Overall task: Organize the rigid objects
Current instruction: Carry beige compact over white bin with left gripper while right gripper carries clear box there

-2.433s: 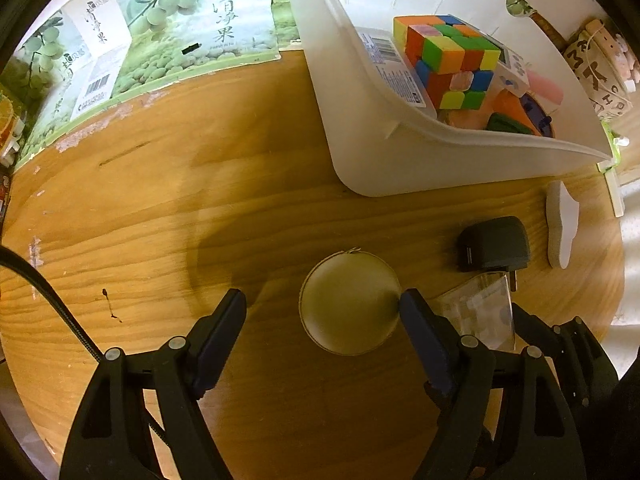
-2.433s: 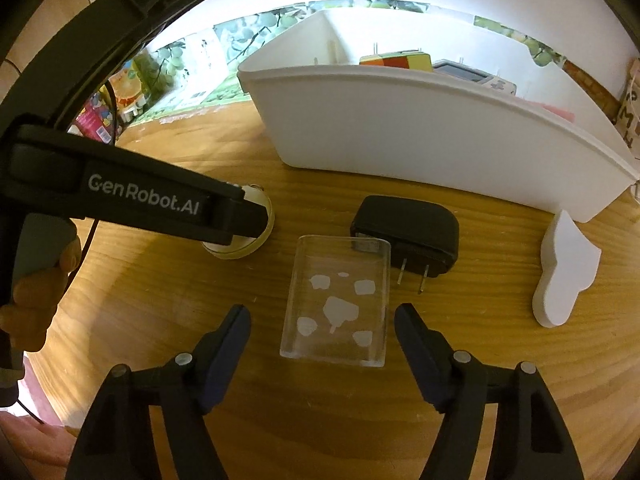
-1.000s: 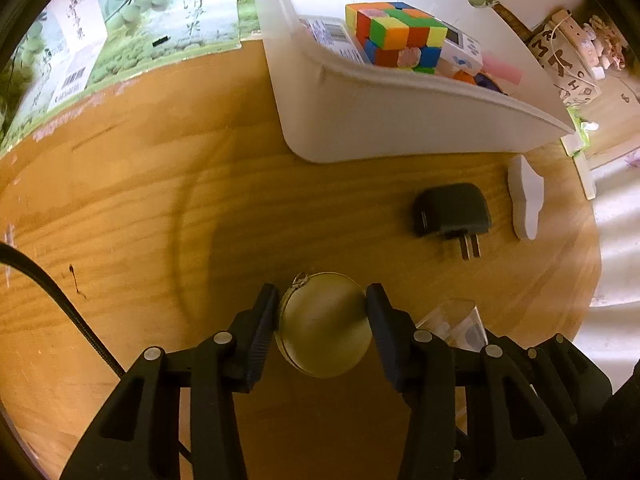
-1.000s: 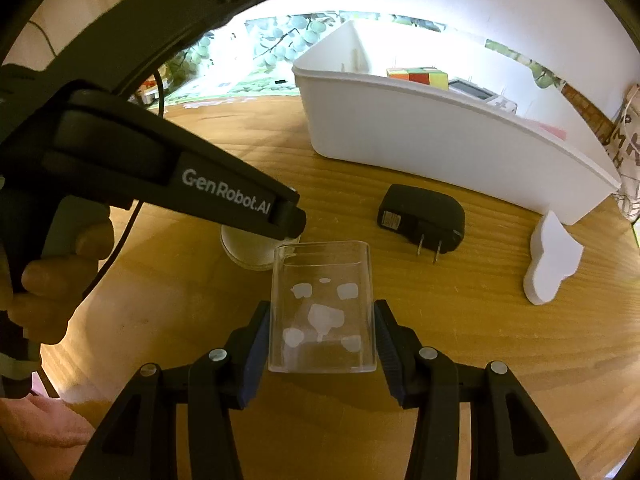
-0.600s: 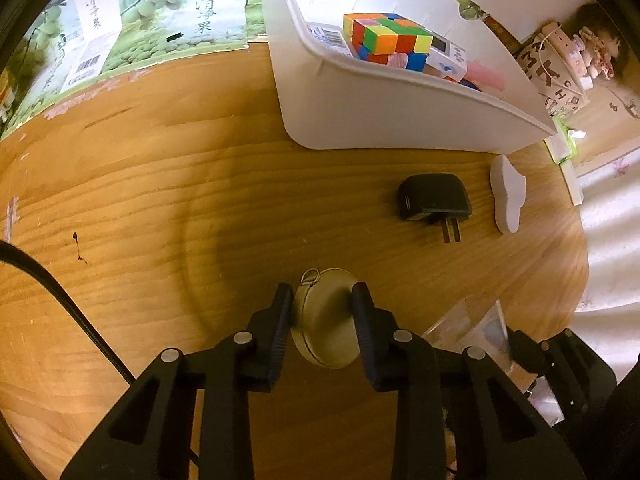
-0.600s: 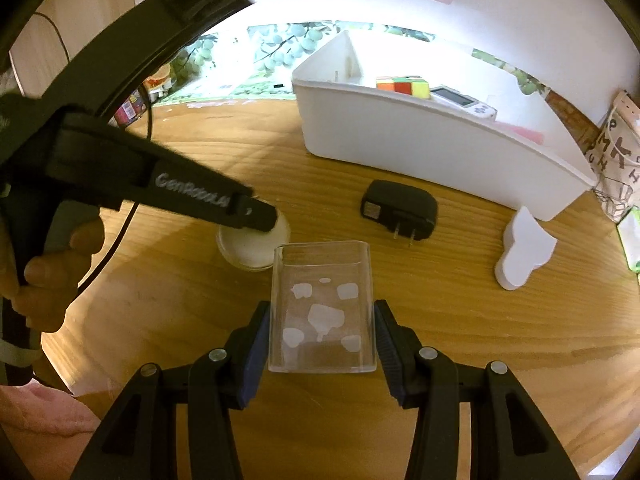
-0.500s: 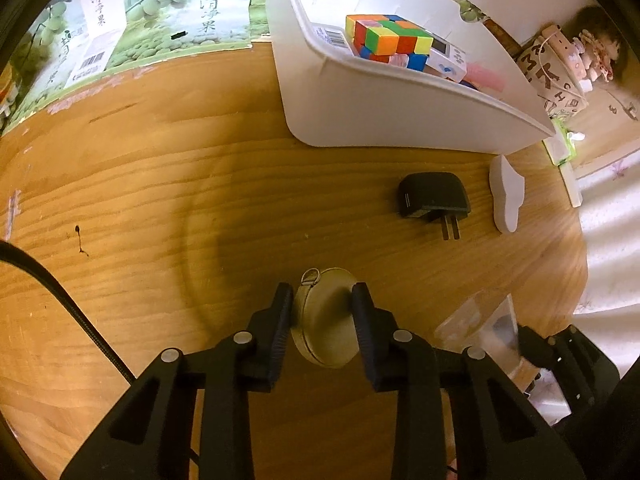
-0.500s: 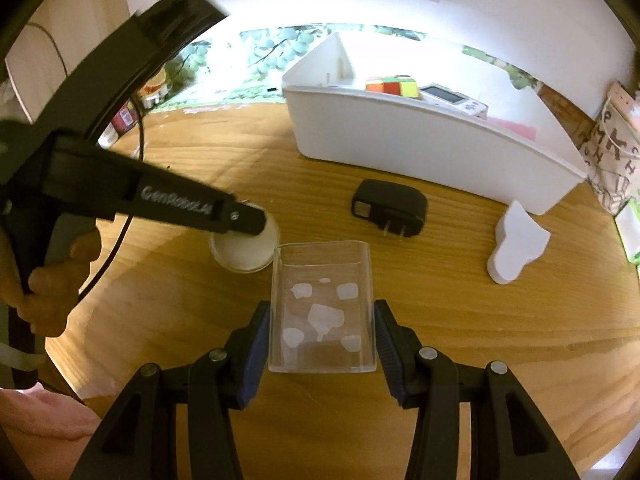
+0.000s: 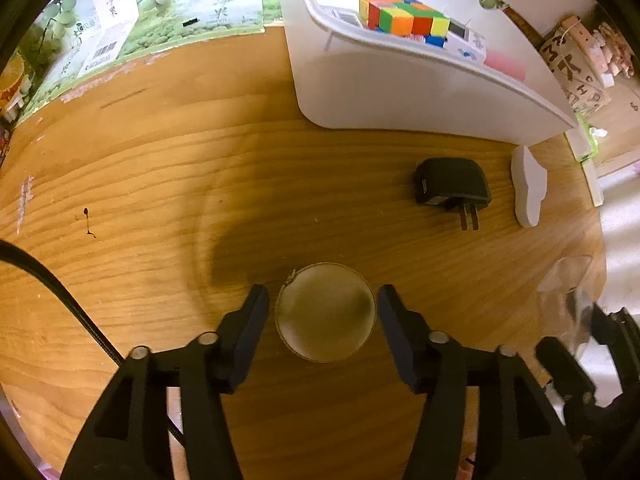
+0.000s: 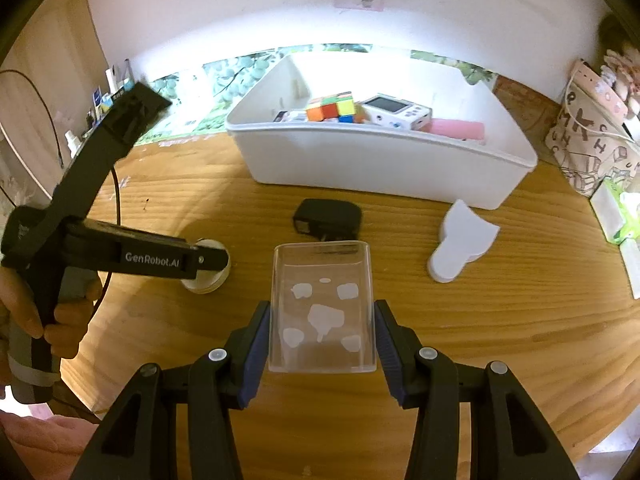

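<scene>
Our right gripper (image 10: 322, 330) clamps the clear plastic box (image 10: 322, 307) between its jaws, lifted above the wooden counter (image 10: 500, 320). Our left gripper (image 9: 320, 304) brackets the round tin (image 9: 325, 311), which sits on the counter, with narrow gaps at both jaws. Beyond lie the black charger (image 10: 328, 218) and a white foam piece (image 10: 460, 248), then the white bin (image 10: 380, 160) holding a Rubik's cube (image 10: 331, 109).

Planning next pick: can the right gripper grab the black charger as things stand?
Probably not yet. The right gripper is shut on the clear box, which fills its jaws and sits in front of the black charger. The table around the charger looks free, so emptying the gripper should suffice.
</scene>
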Demonstrator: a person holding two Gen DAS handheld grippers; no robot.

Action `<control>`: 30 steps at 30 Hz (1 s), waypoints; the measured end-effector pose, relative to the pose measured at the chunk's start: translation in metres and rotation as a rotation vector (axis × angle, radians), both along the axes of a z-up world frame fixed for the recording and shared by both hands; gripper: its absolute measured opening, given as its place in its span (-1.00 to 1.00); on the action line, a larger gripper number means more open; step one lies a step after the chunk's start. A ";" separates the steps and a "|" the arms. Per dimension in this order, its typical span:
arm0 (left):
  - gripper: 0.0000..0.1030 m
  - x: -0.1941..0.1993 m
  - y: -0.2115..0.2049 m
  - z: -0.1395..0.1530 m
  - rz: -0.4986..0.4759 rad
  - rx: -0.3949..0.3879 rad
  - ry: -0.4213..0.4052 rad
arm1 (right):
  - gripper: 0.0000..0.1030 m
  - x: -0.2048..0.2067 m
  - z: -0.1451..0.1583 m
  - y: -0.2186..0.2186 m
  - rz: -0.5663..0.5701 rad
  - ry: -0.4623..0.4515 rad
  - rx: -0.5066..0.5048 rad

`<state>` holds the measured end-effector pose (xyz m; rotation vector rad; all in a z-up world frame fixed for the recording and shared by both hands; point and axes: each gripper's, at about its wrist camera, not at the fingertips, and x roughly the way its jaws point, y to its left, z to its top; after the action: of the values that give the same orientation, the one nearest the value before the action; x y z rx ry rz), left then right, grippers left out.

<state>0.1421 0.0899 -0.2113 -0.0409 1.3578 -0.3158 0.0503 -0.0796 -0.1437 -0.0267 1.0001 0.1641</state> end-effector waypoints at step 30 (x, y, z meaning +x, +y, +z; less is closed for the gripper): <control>0.14 -0.006 -0.028 0.002 0.145 0.117 0.105 | -0.03 0.047 0.060 -0.069 0.150 -0.108 -0.020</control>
<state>0.1364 0.0616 -0.2093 -0.0590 1.4669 -0.1137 0.0969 -0.1491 -0.0837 -0.1284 0.8915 0.2870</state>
